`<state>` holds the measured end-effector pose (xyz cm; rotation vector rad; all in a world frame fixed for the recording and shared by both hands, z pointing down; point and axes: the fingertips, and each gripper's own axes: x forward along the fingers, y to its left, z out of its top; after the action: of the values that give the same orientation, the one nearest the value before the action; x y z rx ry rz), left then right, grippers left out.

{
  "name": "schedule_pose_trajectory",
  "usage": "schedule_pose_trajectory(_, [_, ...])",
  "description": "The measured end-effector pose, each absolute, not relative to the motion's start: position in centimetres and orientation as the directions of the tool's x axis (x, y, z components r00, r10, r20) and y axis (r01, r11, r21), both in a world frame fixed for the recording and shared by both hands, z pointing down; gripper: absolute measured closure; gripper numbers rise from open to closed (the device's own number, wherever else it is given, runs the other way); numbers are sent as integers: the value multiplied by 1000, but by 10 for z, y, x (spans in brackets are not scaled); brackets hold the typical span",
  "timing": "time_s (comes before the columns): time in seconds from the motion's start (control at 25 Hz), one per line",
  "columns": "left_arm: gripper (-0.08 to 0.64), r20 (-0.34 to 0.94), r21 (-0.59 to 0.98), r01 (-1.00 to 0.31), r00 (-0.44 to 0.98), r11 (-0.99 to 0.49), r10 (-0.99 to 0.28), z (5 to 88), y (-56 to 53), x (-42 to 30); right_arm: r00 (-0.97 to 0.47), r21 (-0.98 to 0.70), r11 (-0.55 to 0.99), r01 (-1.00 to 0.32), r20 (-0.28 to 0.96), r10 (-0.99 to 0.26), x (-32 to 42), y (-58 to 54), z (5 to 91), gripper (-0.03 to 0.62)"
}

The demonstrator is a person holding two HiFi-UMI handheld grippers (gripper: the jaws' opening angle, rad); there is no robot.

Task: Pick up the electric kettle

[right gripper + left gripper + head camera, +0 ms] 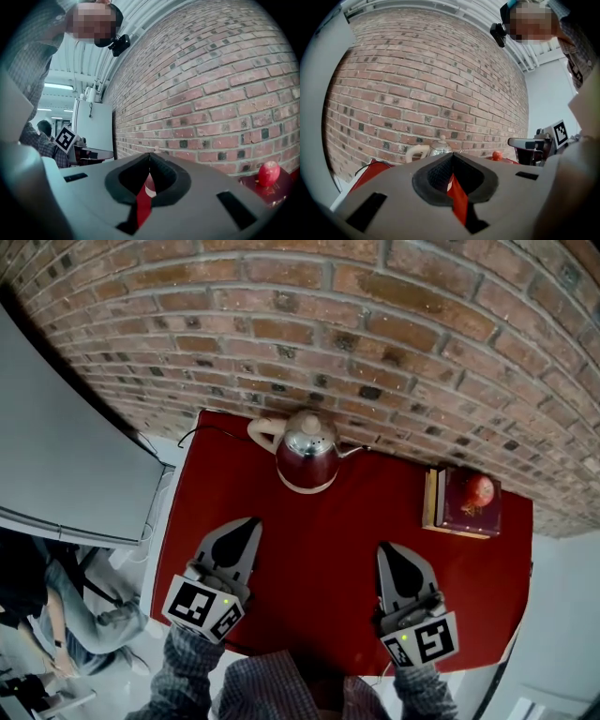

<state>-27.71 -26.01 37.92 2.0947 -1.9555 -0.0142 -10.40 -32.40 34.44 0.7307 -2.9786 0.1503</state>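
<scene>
Electric kettle [307, 457] stands at rear edge of table [323, 554]; left gripper [249, 524] and right gripper [388, 549], jaws closed and empty, may topple it unless opened.

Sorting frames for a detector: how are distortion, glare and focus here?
Head view: strong fisheye, the brick wall bows; the electric kettle is sharp, highlights on its steel top. Left gripper view: dark corners, the left gripper fills the lower half. Right gripper view: same bending, the apple slightly soft.
</scene>
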Motion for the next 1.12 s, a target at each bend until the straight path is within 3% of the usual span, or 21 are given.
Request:
schedule_pose_trajectory(0.44, [547, 208, 244, -969, 97, -44, -973, 424, -310, -324, -858, -217, 831, -513, 121, -499, -146, -386, 388, 582])
schedule_pose_trajectory(0.84, [446, 231, 276, -961, 64, 2, -971, 461, -355, -360, -843, -394, 753, -527, 132, -521, -174, -423, 423, 455])
schedule_pose_trajectory(1.12, [416, 249, 316, -946, 10, 72, -969, 485, -382, -385, -820, -459, 701, -546, 123, -558, -190, -446, 440, 440])
